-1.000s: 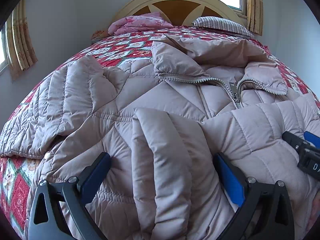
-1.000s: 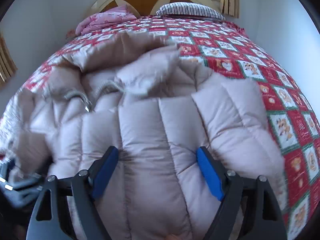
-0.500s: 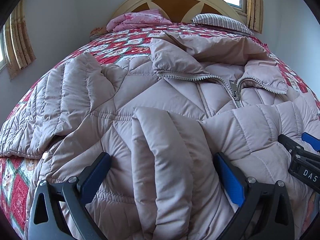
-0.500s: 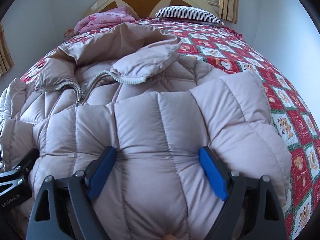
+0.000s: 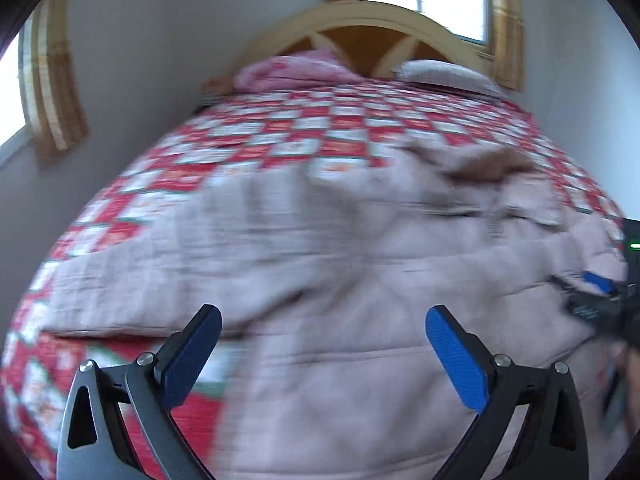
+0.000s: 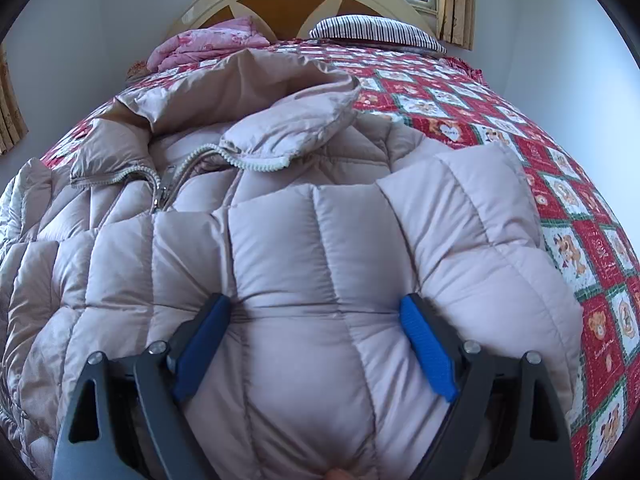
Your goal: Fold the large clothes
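While the left wrist view is smeared by blur, the right wrist view is sharp, so most detail comes from there.

Bed with red-and-white patchwork quilt point(image 6: 560, 184) fills both frames from lower edge to the arched wooden headboard point(image 6: 296, 4) at top centre. Quilt bare along the right side of the right wrist view and across the upper middle of the left wrist view point(image 5: 320, 136).

Puffer jacket point(image 6: 320, 240), pale pinkish-beige, quilted, lies on the quilt and takes up the centre and left of the right wrist view. Hood or collar part sits upper centre; zipper point(image 6: 168, 184) at centre left, partly open at the top. In the left wrist view the jacket point(image 5: 360, 280) spreads across the middle and lower right, outline blurred.

Pink folded bedding point(image 6: 208, 46) upper left of centre, against the headboard. Striped pillow point(image 6: 376, 32) upper right of centre, beside it.

Right gripper point(image 6: 316, 344), bottom centre: jaws spread wide, a bulging fold of the jacket pushed up between the blue pads and touching both. No firm pinch visible.

Left gripper point(image 5: 322, 356), bottom centre: jaws wide apart, nothing between them; jacket and quilt lie beyond.

Right gripper also shows at the right edge of the left wrist view point(image 5: 600, 300), blurred.
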